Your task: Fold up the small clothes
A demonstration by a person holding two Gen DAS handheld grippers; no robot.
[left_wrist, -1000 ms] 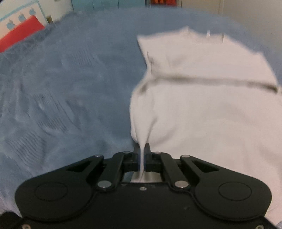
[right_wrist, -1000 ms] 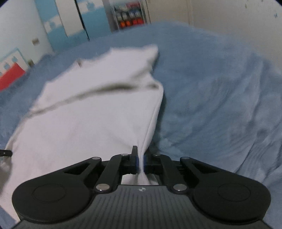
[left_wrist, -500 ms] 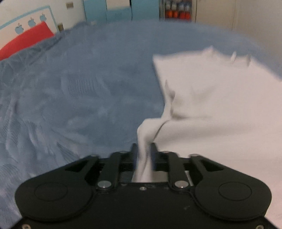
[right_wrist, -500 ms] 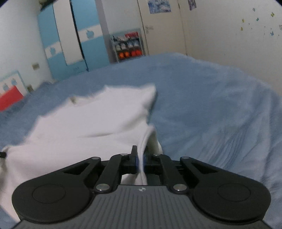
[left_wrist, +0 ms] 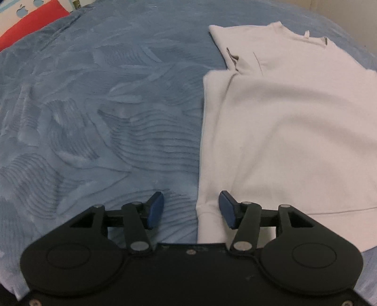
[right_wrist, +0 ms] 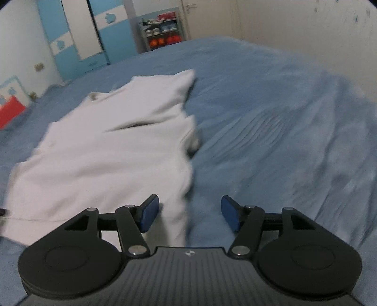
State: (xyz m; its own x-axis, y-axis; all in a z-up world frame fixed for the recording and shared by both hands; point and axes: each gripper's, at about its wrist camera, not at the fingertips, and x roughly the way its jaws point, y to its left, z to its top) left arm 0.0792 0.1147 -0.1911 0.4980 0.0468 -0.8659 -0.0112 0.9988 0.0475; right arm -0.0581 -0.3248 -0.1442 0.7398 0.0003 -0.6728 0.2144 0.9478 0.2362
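Observation:
A white shirt [left_wrist: 282,122] lies flat on the blue bedspread [left_wrist: 94,106], collar end far from me. In the left wrist view my left gripper [left_wrist: 191,210] is open, its blue pads astride the shirt's near left hem corner, holding nothing. In the right wrist view the shirt [right_wrist: 106,160] lies to the left, and my right gripper [right_wrist: 189,213] is open over its near right corner, with the cloth edge between the pads. A fold line crosses the shirt's upper part.
The blue bedspread [right_wrist: 282,141] spreads wide to the right of the shirt. A red pillow [left_wrist: 30,21] lies at the far left of the bed. A blue and white wardrobe [right_wrist: 89,37] and a shelf [right_wrist: 162,30] stand beyond the bed.
Both grippers were shut on the shirt's near corners and have opened. The corners have dropped and the shirt lies flat on the bed.

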